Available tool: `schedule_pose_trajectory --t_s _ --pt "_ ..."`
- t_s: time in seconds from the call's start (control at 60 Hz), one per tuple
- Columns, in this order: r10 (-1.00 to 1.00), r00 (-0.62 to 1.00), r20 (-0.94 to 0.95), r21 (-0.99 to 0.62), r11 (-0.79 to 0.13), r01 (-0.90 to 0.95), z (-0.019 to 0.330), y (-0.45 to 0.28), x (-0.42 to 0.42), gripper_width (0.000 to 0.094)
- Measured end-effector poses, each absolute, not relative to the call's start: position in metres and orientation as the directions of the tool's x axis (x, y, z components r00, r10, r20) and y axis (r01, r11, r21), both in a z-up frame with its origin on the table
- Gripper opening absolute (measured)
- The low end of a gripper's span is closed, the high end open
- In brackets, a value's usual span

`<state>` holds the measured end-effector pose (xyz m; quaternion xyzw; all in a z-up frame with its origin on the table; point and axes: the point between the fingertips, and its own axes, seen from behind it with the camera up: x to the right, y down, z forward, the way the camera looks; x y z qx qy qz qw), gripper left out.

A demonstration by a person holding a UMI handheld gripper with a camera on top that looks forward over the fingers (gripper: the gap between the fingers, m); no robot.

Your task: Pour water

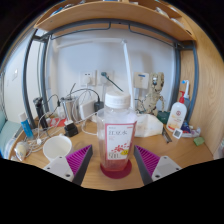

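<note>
A clear plastic bottle (117,128) with a white cap, a red-printed label and pinkish liquid at its base stands upright on the wooden desk (185,160). It stands between the fingers of my gripper (113,153), which is open, with a gap showing at each side of the bottle. The purple pads (81,159) flank its lower part. A white cup (57,147) sits on the desk to the left, just beyond the left finger.
A white bottle with a red cap (178,114) and small items stand at the right. Cables, a dark holder (70,110) and wall sockets (92,78) lie behind. A metal shelf frame (40,60) carries a wooden board overhead.
</note>
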<state>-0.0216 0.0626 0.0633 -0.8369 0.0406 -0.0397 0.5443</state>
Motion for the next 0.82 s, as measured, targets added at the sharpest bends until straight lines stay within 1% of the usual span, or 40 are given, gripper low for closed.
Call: schedule_pose_trajectory --t_s 0.067,0.15,0.367,0.567,0.817 --pt "-0.111 0.993 0.036 -0.902 -0.432 -0.015 0.064 0.046 -0.019 0.0854" --pt "-0.117 0.992 0.038 -0.891 -0.454 -0.019 0.075 0.023 -0.015 0.0852" --pt "-0.125 0.992 0.024 -0.86 -0.508 -0.044 0.122 -0.031 -0.005 0.0851" --pt "-0.165 0.985 0.039 -0.859 -0.509 -0.051 0.156 -0.062 0.004 0.0852" --pt "-0.171 0.984 0.039 -0.855 -0.515 -0.055 0.171 -0.082 -0.004 0.0847"
